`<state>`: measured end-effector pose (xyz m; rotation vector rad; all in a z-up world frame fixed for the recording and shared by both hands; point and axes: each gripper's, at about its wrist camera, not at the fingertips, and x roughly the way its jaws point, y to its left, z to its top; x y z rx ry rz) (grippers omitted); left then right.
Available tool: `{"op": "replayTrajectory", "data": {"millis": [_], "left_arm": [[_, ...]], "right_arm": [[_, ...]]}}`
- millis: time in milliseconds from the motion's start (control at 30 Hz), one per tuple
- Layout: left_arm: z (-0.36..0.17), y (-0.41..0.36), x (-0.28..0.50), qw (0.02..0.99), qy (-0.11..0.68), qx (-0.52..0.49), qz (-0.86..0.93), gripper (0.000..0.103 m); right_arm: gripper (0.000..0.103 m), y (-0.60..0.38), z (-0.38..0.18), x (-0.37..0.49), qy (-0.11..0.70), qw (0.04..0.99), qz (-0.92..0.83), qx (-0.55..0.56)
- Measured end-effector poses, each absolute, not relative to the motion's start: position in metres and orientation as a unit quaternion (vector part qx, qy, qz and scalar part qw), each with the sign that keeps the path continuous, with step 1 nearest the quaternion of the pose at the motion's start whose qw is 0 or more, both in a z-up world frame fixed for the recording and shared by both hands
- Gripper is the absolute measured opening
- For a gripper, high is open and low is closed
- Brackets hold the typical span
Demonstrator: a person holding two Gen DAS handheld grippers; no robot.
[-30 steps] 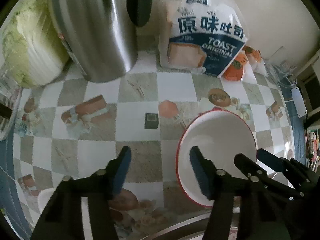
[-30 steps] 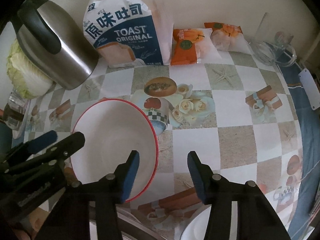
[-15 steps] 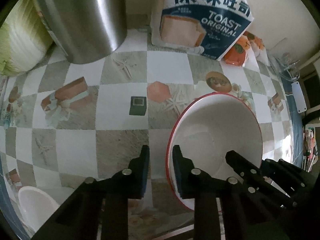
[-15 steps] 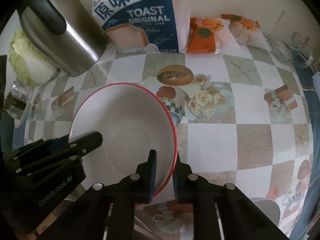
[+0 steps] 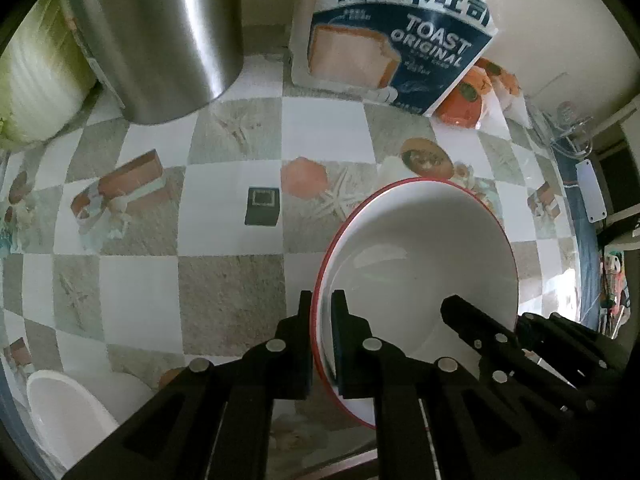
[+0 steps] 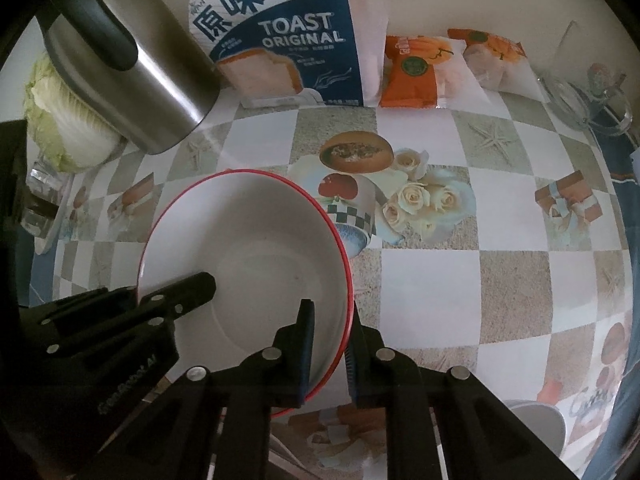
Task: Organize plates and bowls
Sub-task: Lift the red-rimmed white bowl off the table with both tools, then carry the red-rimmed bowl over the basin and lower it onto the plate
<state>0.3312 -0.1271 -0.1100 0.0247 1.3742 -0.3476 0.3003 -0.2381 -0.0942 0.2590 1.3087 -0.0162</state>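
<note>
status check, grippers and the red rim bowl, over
Left gripper and right gripper just closed, both shut on red-rimmed bowl, opposite rim sides. Bowl looks still on the table. Nothing in the way.

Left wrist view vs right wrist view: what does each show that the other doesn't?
Left wrist only: a plain white bowl at lower left.

Right wrist only: a second orange snack pack, a glass item at far right, and a grey-white dish at lower right.

Both: the red-rimmed bowl, with the left gripper and right gripper each clamped on its rim, plus the steel kettle, toast bag and cabbage.
</note>
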Motion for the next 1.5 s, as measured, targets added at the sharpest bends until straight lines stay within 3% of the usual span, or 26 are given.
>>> {"op": "replayTrajectory", "data": {"millis": [833, 1500], "left_arm": [[-0.007, -0.099, 0.269, 0.796, 0.580, -0.001, -0.173, 0.010], [-0.012, -0.056, 0.189, 0.794, 0.583, -0.037, -0.167, 0.010]], "right_arm": [[0.015, -0.225, 0.003, 0.250, 0.546, 0.831, 0.009, 0.106], [0.015, -0.194, 0.013, 0.174, 0.538, 0.836, 0.030, 0.104]]}}
